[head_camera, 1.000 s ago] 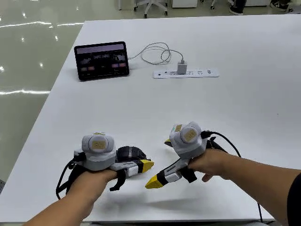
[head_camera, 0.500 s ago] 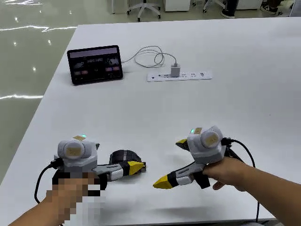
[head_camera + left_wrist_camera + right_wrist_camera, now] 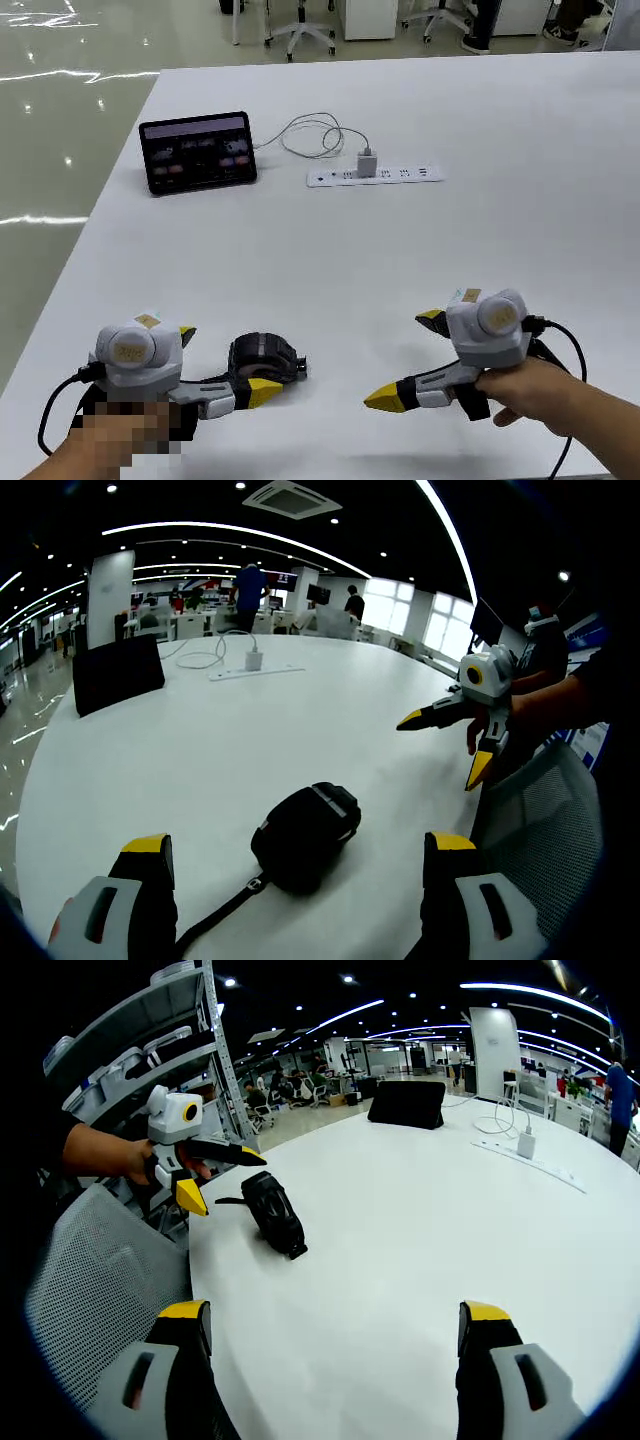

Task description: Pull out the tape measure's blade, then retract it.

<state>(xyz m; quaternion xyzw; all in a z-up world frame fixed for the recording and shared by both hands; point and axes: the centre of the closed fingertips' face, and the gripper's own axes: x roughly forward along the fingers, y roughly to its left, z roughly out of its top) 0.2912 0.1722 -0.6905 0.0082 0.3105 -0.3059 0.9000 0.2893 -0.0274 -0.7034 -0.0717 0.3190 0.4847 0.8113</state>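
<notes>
Claws sit nearest, low over the near edge of the white counter (image 3: 400,250). The left claw (image 3: 226,360) is released, its yellow-tipped jaws spread wide, and the tape measure (image 3: 263,357) lies on the counter just ahead of them, in line with the gap. Whether the near jaw touches it cannot be told. The right claw (image 3: 406,357) is also released, jaws wide, pointing across toward the left one and well apart from the tape measure. The tape measure is a rounded black case lying on its side, with a paler band across its top in the left gripper view and a black strap (image 3: 215,920) trailing back between the left jaws. Farther up the counter, a dark tablet (image 3: 197,150) stands propped. To its right lies a white power strip (image 3: 373,174) with a charger (image 3: 366,163) plugged in and a looping cable (image 3: 305,135).
</notes>
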